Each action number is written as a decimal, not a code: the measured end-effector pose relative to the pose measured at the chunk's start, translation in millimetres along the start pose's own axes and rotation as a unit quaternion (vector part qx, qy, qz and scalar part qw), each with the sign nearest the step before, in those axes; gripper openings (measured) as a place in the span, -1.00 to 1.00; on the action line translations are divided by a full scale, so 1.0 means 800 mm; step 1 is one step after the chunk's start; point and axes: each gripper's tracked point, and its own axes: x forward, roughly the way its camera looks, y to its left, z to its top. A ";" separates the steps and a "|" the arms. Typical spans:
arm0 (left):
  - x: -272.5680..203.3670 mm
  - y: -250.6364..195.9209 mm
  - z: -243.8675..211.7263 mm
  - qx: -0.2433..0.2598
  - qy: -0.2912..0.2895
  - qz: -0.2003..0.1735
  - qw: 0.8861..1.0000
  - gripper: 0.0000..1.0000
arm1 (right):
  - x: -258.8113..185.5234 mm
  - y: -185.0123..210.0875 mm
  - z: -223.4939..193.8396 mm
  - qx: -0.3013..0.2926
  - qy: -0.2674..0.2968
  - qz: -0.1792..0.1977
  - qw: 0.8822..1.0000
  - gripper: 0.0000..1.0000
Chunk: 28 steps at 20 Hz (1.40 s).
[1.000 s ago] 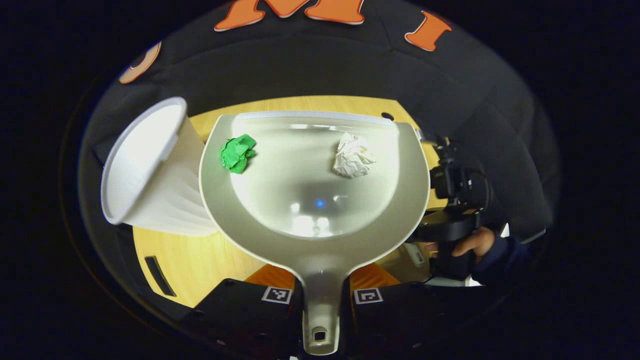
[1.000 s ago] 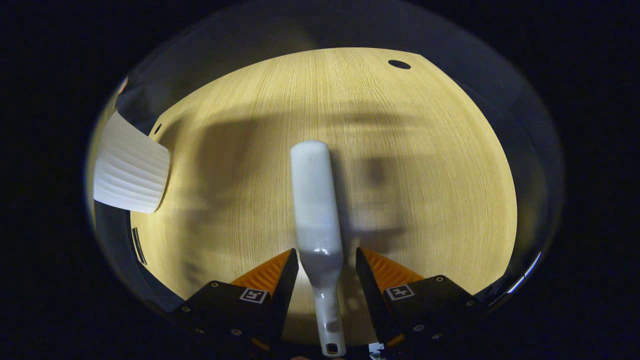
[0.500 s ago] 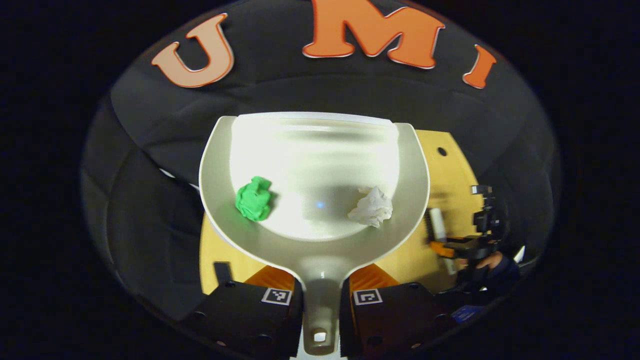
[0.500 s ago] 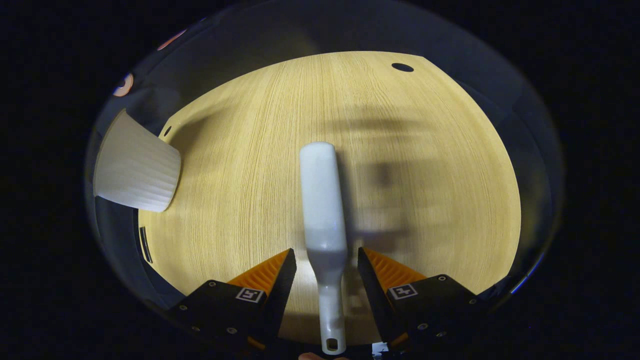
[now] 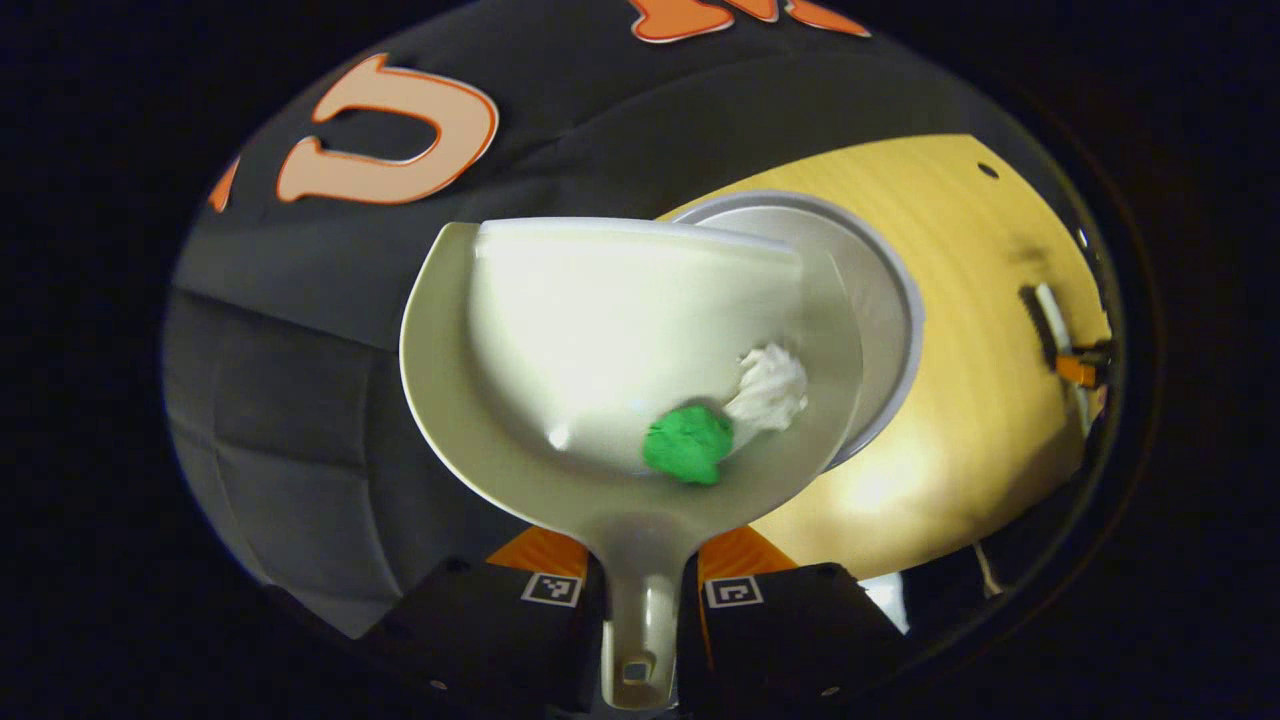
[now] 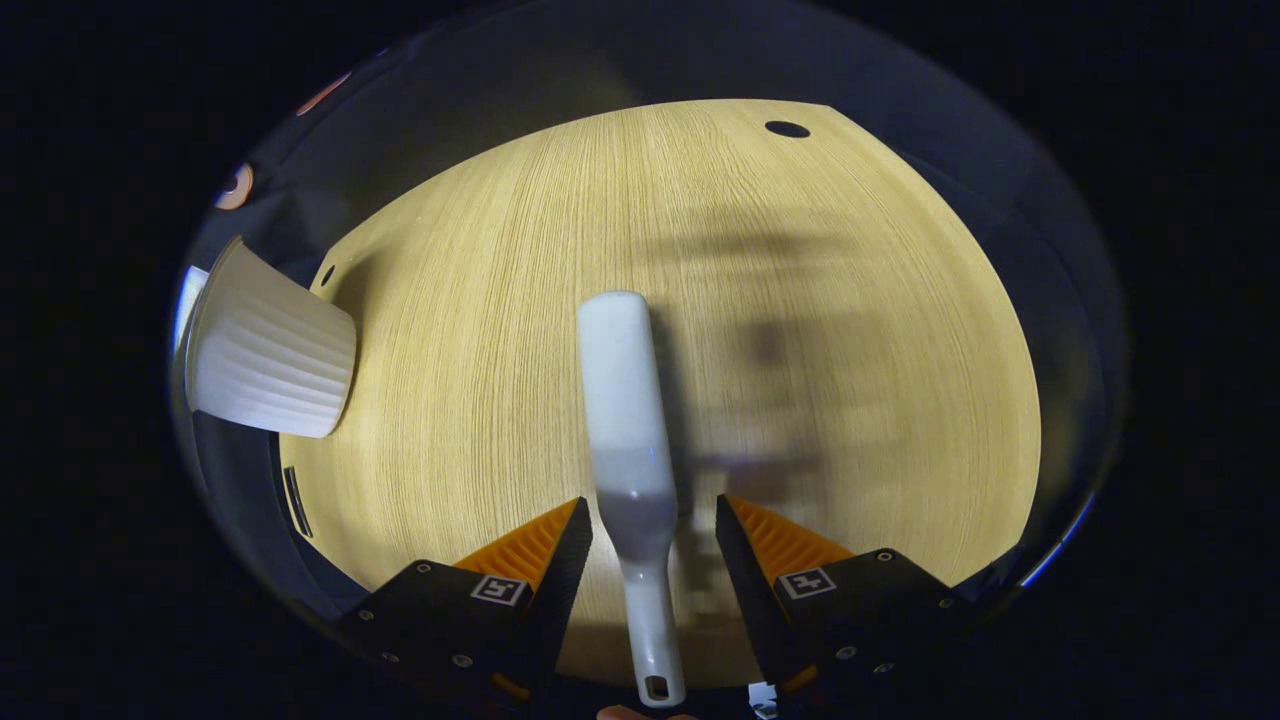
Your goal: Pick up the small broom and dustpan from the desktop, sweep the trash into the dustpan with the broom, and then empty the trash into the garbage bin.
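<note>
My left gripper [image 5: 643, 548] is shut on the handle of the pale dustpan [image 5: 560, 330], which is lifted and tilted. A green paper ball [image 5: 686, 444] and a white paper wad [image 5: 772, 386] lie together low in the pan, near the handle end. The round garbage bin [image 5: 893, 292] shows behind the pan's right edge, its mouth partly covered by the pan. In the right gripper view my right gripper [image 6: 650, 515] is shut on the handle of the small white broom [image 6: 622, 400], which points forward over the wooden desktop [image 6: 850, 300]. That broom [image 5: 1046, 318] also appears far right in the left gripper view.
The white ribbed bin [image 6: 268, 365] stands at the desktop's left edge in the right gripper view. A round cable hole [image 6: 787, 129] sits near the far edge of the desktop. Black cloth walls close the booth behind.
My left gripper has swung the dustpan up and over toward the bin and rolled it. The two paper pieces have slid together toward the handle end. The right gripper and broom barely moved.
</note>
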 end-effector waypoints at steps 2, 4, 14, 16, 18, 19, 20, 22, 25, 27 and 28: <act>-0.005 0.034 0.002 0.064 -0.002 0.058 0.996 -0.39 | -0.002 -0.004 0.003 0.003 -0.002 -0.002 1.000 0.52; -0.010 0.074 0.015 0.142 -0.010 0.140 0.980 -0.39 | -0.002 -0.006 0.003 0.010 -0.004 -0.006 1.000 0.52; -0.008 0.095 0.046 0.197 -0.043 0.199 0.959 -0.40 | -0.007 -0.011 0.009 0.025 -0.006 -0.026 0.999 0.53; -0.005 0.065 0.045 0.111 -0.062 0.131 0.983 -0.40 | -0.008 -0.011 0.011 0.033 -0.008 -0.024 0.999 0.52; -0.006 0.012 0.062 0.024 -0.100 0.049 0.993 -0.40 | -0.011 -0.010 0.013 0.044 -0.011 -0.022 0.999 0.53; -0.009 -0.018 0.075 0.014 -0.119 0.025 0.992 -0.40 | -0.008 -0.009 0.017 0.046 -0.012 -0.020 0.999 0.52; -0.017 -0.046 0.088 0.002 -0.137 -0.007 0.991 -0.41 | -0.006 -0.007 0.017 0.044 -0.012 -0.023 0.999 0.52; -0.039 -0.095 0.105 -0.029 -0.163 -0.056 0.985 -0.41 | -0.008 -0.004 0.018 0.041 -0.013 -0.024 0.999 0.53; -0.059 -0.164 0.139 -0.064 -0.215 -0.141 0.964 -0.40 | -0.015 0.002 0.019 0.038 -0.016 -0.020 0.999 0.52; -0.070 -0.232 0.153 -0.092 -0.220 -0.225 0.945 -0.40 | -0.016 0.005 0.017 0.037 -0.019 -0.022 0.999 0.53; -0.078 -0.271 0.153 -0.110 -0.212 -0.265 0.934 -0.39 | -0.019 0.005 0.017 0.036 -0.019 -0.023 0.999 0.53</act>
